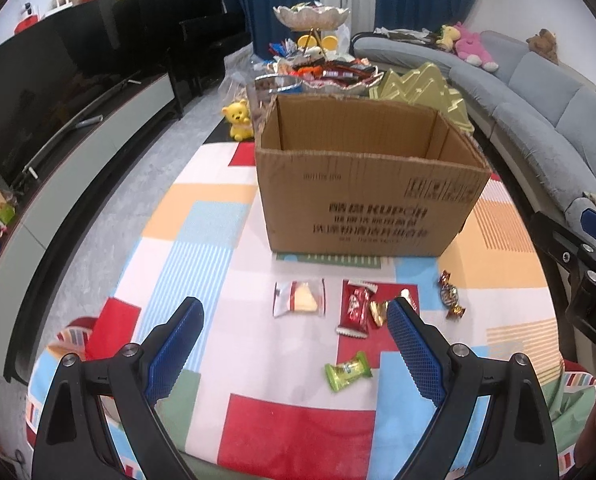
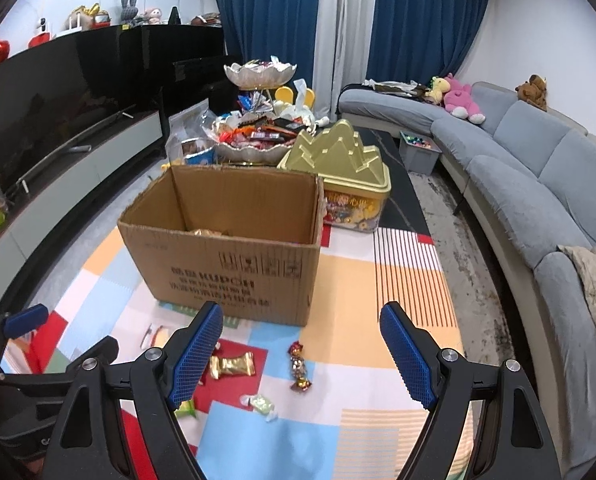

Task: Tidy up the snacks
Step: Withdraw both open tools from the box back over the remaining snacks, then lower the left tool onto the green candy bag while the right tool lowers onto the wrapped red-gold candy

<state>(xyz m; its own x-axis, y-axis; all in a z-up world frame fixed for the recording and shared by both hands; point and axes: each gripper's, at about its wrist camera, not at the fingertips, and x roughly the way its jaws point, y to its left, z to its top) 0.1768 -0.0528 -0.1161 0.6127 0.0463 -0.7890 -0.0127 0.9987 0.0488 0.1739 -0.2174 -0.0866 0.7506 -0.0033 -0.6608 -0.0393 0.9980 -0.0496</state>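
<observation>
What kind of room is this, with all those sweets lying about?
Most likely a home living room: a long grey sofa with plush toys curves along one side, a big television faces it, and blue curtains hang behind. The sweets lie on a colourful cloth by a cardboard box.

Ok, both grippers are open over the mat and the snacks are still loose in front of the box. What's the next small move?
Probably lower the left gripper onto the white-wrapped snack and close on it. Its jaws stand open and empty, and that packet lies flat between the fingers' line, apart from the red packet, just before the open cardboard box. The right gripper looks better placed for the dark twisted candy.
</observation>
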